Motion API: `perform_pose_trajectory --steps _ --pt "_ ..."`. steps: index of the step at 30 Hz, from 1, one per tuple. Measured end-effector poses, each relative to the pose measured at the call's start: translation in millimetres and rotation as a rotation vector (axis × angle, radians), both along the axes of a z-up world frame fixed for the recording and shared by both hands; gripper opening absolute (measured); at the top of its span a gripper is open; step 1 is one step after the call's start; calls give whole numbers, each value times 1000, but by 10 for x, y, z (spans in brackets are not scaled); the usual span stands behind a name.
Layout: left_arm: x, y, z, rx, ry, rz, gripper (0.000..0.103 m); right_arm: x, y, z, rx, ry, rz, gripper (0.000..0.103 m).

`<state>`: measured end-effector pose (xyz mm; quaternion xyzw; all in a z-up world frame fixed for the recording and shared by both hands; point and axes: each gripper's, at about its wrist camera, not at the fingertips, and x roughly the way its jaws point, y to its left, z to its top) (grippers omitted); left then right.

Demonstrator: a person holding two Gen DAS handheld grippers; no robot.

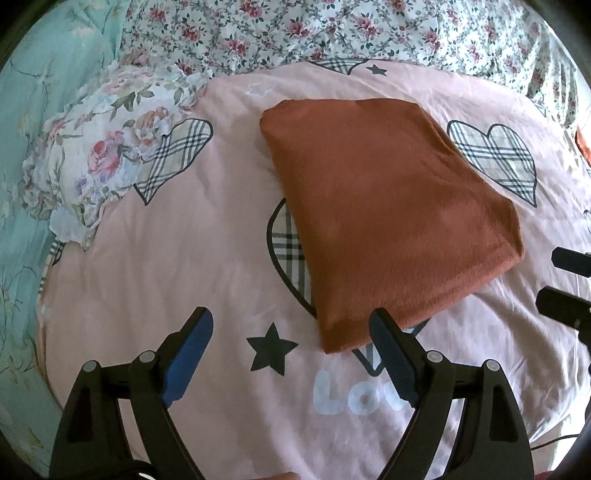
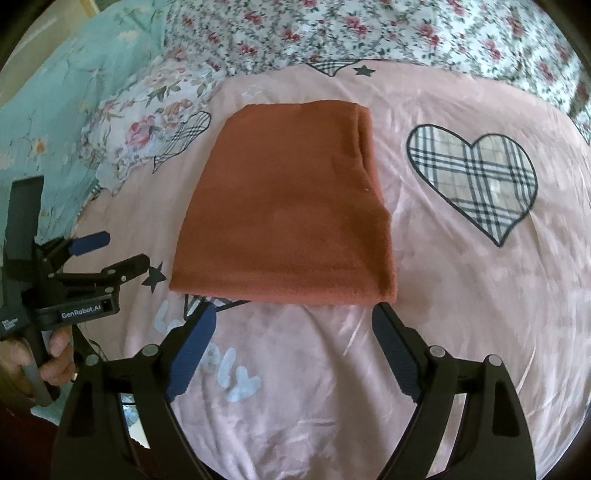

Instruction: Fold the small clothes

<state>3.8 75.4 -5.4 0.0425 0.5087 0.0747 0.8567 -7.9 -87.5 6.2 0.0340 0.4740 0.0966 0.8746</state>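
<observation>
A rust-brown garment point(image 1: 388, 206) lies folded into a neat block on the pink bedcover point(image 1: 184, 258). In the left wrist view my left gripper point(image 1: 290, 317) hangs open just short of the garment's near corner, with nothing between its blue-padded fingers. At that view's right edge the right gripper point(image 1: 554, 275) shows only its black tips. The right wrist view has the garment point(image 2: 288, 206) lying flat and my right gripper point(image 2: 294, 310) open at its near edge, holding nothing. A hand point(image 2: 55, 354) holds the left gripper point(image 2: 125, 249) at the left, open, beside the garment's left corner.
The pink bedcover point(image 2: 461, 295) carries plaid hearts point(image 2: 472, 181), black stars and white lettering. A crumpled floral cloth point(image 1: 99, 155) lies at the left on teal bedding point(image 1: 22, 184). A floral sheet point(image 1: 332, 29) lies along the back. A small orange item point(image 1: 583, 144) shows at the right edge.
</observation>
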Motion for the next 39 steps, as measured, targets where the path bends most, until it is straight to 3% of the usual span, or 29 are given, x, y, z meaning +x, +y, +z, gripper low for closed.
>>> perform_pose_trajectory --steps 19,39 --pt "299 23 80 -63 -37 25 89 509 8 54 -30 7 41 91" --pt "621 5 -82 -113 -20 55 89 937 -131 -58 13 40 26 94"
